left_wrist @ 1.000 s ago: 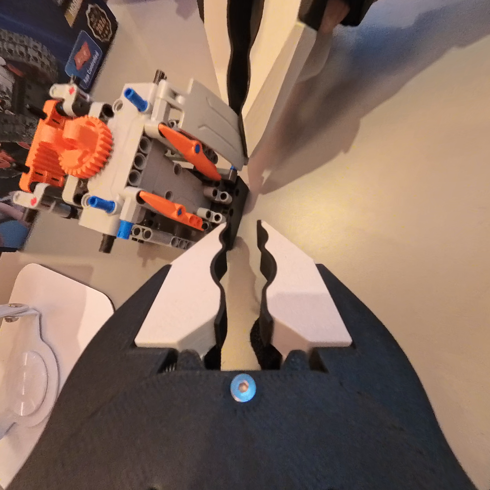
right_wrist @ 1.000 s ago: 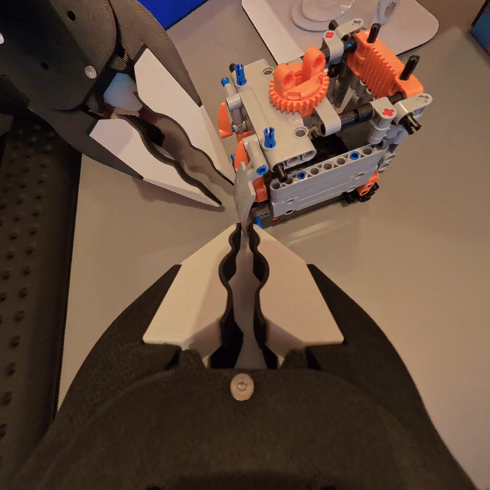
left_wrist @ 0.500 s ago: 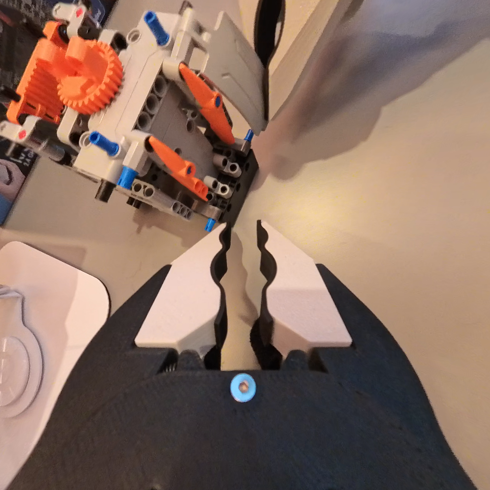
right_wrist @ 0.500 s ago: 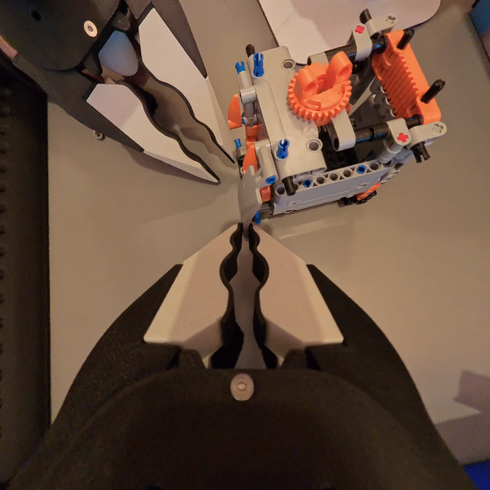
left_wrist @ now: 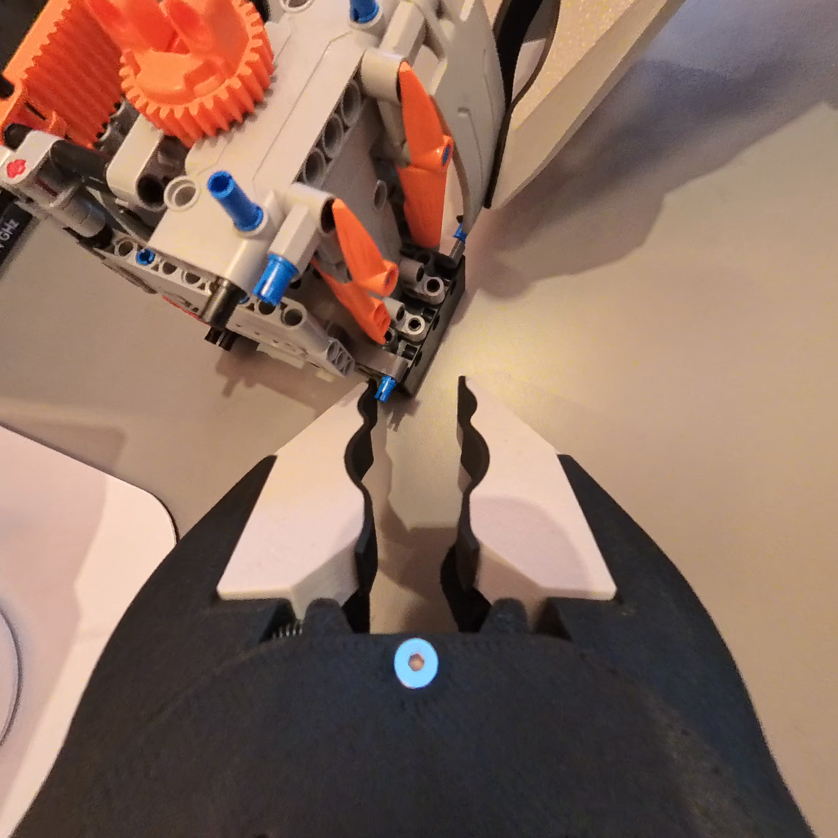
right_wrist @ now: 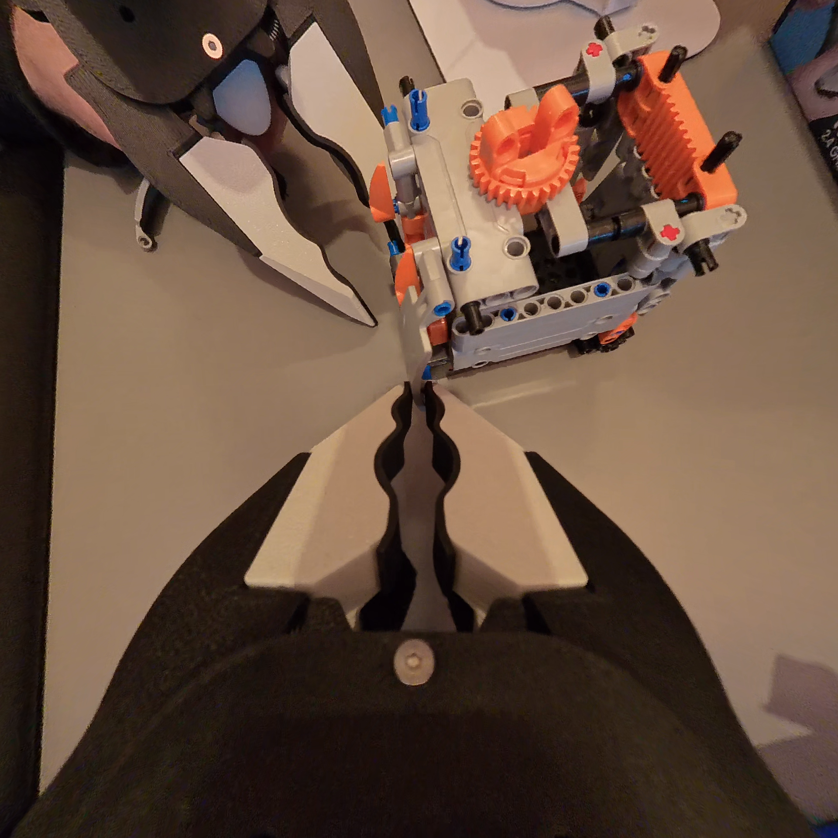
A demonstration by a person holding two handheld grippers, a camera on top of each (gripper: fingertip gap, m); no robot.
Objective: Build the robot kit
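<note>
Risk first: my right fingers [right_wrist: 419, 390] pinch only the thin lower edge of the grey panel [right_wrist: 415, 335] hanging off the near corner of the brick model [right_wrist: 521, 236], so in my judgement a twist or pull could pop that panel off its pins or drag the whole model across the grey worktop [right_wrist: 204, 408].

My left fingers [left_wrist: 415, 385] stand a little apart with nothing between them; one tip sits just beside a small blue pin [left_wrist: 384, 389] at the model's bottom corner and could knock it.

The model stands on the worktop just ahead of both pairs of fingers, its orange gear [right_wrist: 526, 158] on top, near a white mat [right_wrist: 499, 41] at the far edge.
</note>
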